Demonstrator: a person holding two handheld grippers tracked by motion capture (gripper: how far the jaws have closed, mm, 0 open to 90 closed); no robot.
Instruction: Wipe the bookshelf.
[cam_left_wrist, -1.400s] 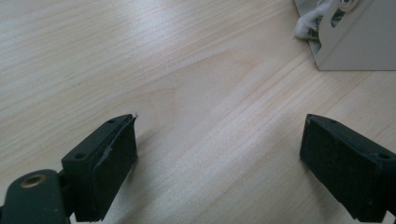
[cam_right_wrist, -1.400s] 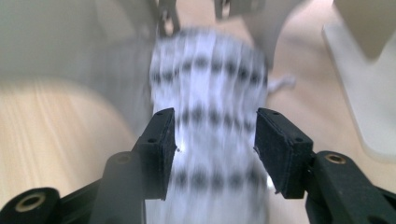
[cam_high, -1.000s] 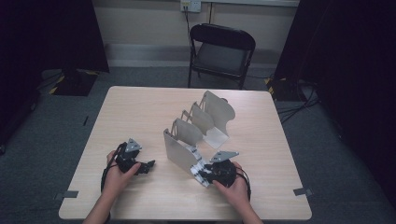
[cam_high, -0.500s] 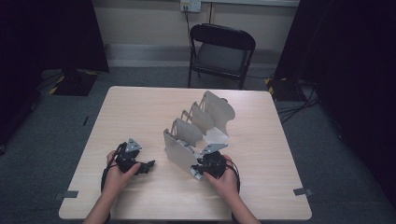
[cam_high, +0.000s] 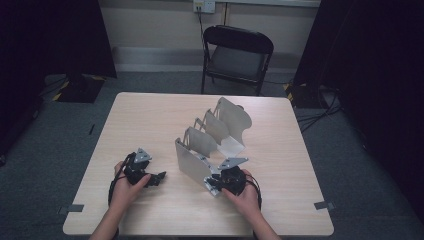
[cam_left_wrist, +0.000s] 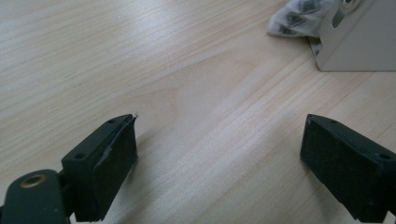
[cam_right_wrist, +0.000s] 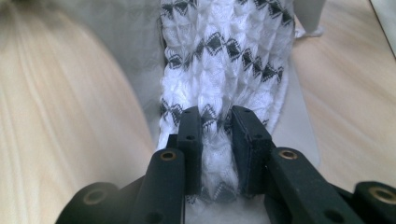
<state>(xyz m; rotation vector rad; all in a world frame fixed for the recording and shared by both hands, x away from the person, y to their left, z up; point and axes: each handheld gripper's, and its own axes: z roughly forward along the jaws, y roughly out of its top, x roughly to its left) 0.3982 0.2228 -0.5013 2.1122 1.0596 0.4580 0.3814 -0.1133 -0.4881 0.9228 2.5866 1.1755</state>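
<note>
While the left gripper (cam_high: 159, 177) rests wide open on the table (cam_high: 150, 115), the right gripper (cam_right_wrist: 215, 122) has been closing, now pinching the patterned cloth (cam_right_wrist: 224, 60) in the metal rack (cam_high: 212, 135), ready to pull.

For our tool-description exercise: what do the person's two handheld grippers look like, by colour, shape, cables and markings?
Both are black. The left gripper has two blocky jaws with flat dark pads and small screw holes; brass-coloured bolts mark the linkages. The right gripper matches it. In the high view each carries a grey three-cornered plate on top and trails a black cable.
</note>
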